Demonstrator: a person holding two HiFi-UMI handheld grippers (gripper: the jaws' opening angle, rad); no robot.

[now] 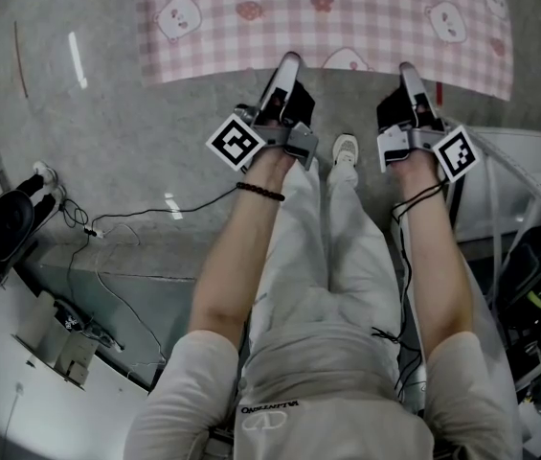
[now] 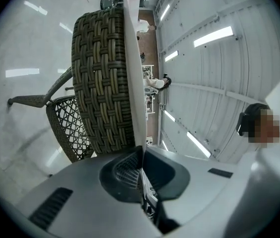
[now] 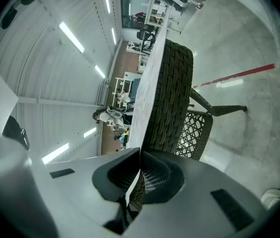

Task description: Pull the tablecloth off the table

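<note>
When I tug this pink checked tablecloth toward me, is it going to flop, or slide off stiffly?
Probably floppy: the tablecloth shows as a thin sheet edge-on between the shut jaws of the left gripper. Likely light, since that and the right gripper hold it by its edge alone. It may drag on the rough woven table.

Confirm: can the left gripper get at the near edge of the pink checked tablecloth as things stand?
Probably yes. The left gripper is at the near hem of the pink checked tablecloth, and its jaws look shut on the cloth edge, just beside the dark woven wicker table. Nothing stands in the way.
</note>
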